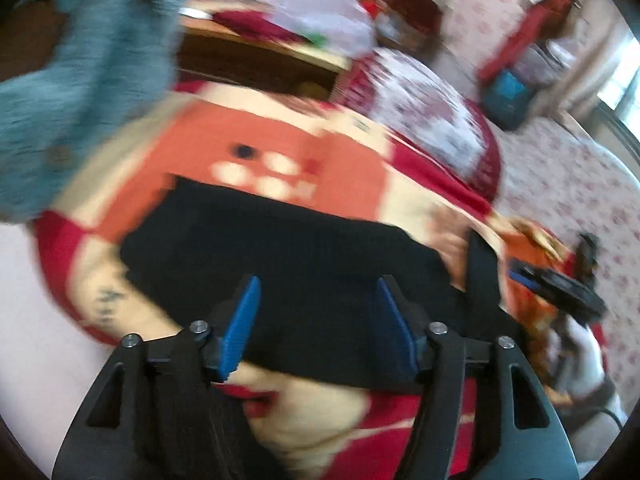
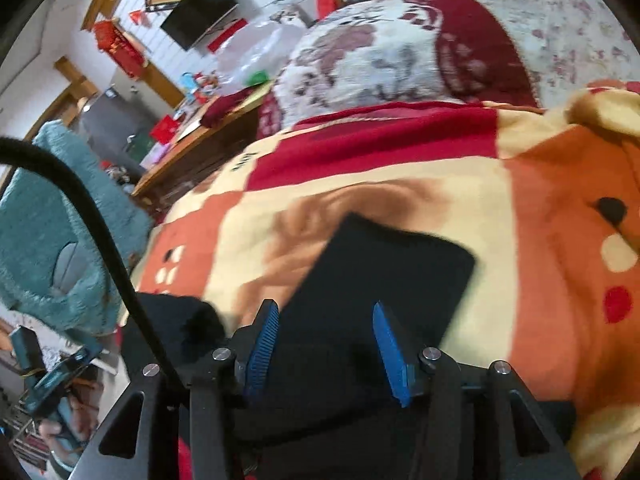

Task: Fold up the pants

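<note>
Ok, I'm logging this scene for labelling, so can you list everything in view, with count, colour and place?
pants: one, black, lying folded flat on the blanket, in front of both grippers
blanket: one, orange, cream and red cartoon print, spread under the pants
fleece throw: one, white and dark red floral, bunched beyond the blanket
teal fuzzy garment: one, teal, at the left edge, beside the blanket
wooden table: one, brown, cluttered, behind the blanket
television: one, black, on the wall
cable: one, black, arching across the right wrist view
left gripper: blue pads, open, over the pants
right gripper: blue pads, open, over the pants
</note>
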